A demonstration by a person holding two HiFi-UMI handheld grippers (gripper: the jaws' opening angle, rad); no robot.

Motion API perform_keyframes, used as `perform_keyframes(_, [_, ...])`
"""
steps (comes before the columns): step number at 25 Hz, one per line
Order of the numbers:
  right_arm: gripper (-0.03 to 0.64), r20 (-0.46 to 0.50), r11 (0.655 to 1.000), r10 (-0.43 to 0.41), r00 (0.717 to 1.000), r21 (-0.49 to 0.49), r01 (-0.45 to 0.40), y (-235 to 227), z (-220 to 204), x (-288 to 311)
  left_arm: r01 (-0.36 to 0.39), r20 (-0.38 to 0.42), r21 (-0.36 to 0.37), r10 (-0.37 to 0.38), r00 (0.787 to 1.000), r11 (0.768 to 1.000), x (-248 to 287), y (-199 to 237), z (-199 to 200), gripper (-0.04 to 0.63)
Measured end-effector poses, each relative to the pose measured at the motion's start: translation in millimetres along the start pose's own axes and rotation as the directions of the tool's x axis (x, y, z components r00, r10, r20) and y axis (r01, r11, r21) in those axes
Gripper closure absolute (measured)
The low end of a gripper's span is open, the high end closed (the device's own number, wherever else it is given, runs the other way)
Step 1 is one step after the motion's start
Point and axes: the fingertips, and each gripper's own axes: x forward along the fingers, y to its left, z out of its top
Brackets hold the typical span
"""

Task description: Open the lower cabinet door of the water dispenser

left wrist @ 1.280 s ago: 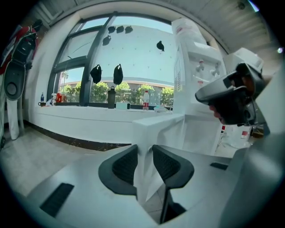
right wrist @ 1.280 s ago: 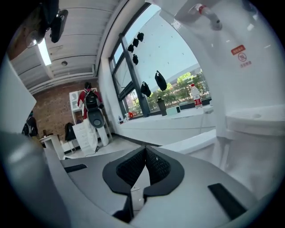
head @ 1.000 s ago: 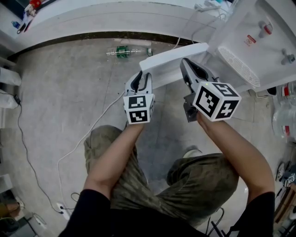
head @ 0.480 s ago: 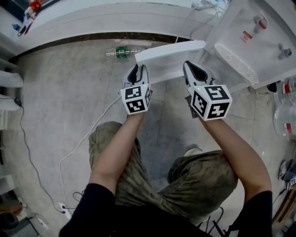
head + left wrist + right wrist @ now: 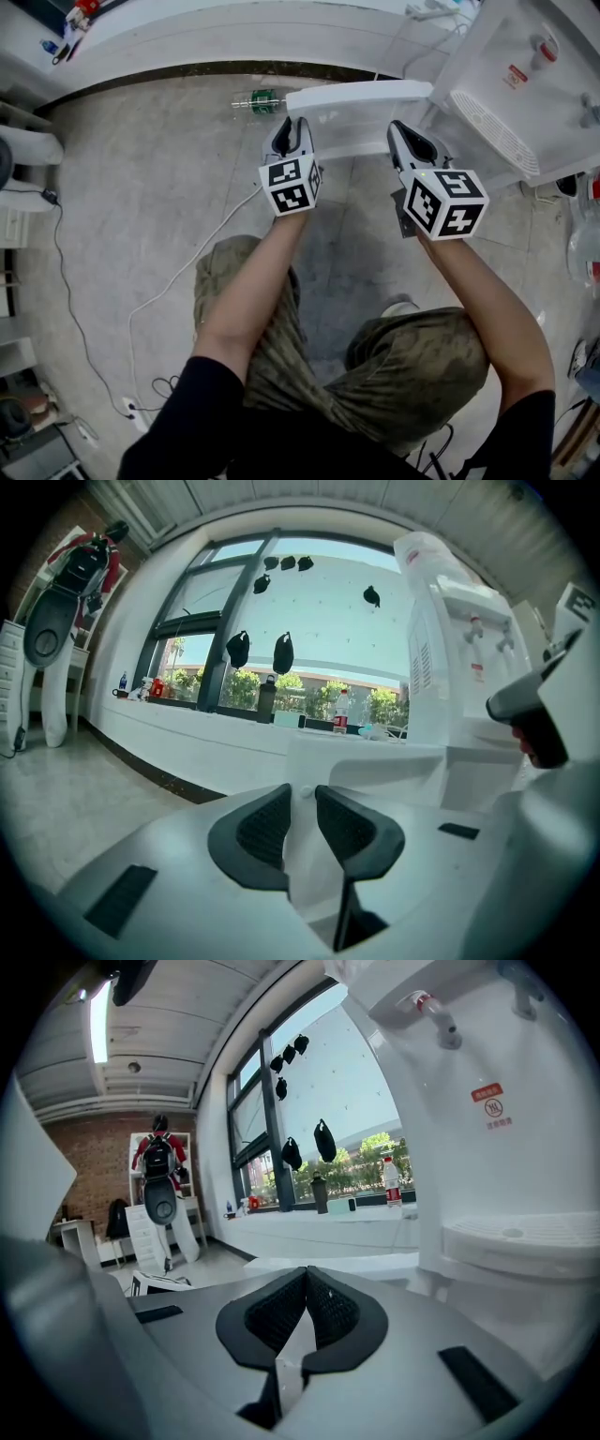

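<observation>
Grey floor [image 5: 141, 187] beneath wider-swung cabinet door [image 5: 361, 98]; left gripper [image 5: 303, 797] just narrowing, seemingly empty; right gripper [image 5: 306, 1274] closed.

White water dispenser [image 5: 525, 75] and cabinet door [image 5: 361, 97], grey floor [image 5: 141, 187], black-and-white marker cubes [image 5: 292, 185], trousers [image 5: 412, 366] seemingly olive camouflage.

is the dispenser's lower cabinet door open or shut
Open: the cabinet door stands swung well out from the water dispenser body in the head view.

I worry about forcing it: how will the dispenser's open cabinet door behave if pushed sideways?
The cabinet door looks like a thin white plastic panel, so it is probably light and fairly stiff. It stands swung out from the water dispenser, so it should likely pivot on its hinge. Its smooth face may be slippery.
</observation>
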Motion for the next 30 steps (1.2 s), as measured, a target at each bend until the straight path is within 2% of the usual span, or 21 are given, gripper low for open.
perform_keyframes(4, [0.617,-0.004,1.0,0.0,1.0,-0.016,0.0,-3.7,-4.4,4.9,-0.002,0.005,0.013,0.002,1.0,1.0,5.7,2.3,1.9,0.526])
perform_keyframes(13, [0.617,-0.006,0.995,0.02,1.0,-0.1,-0.02,1.6,-8.6,15.7,0.025,0.015,0.114,-0.027,1.0,0.993,9.4,4.0,4.0,0.528])
perform_keyframes(21, [0.617,-0.012,0.997,0.025,1.0,-0.079,-0.026,-4.6,-14.6,18.5,0.006,-0.019,0.116,-0.004,1.0,0.993,11.2,4.6,5.0,0.528])
perform_keyframes(25, [0.617,-0.008,0.996,0.028,1.0,-0.084,-0.029,-12.4,-16.9,16.2,-0.007,-0.078,0.187,0.021,0.997,0.982,8.9,4.4,3.1,0.526])
perform_keyframes(30, [0.617,-0.044,0.998,0.058,0.997,-0.033,-0.059,-11.8,-35.4,15.3,0.072,-0.152,0.264,-0.032,0.988,0.962,1.7,5.0,9.1,0.512])
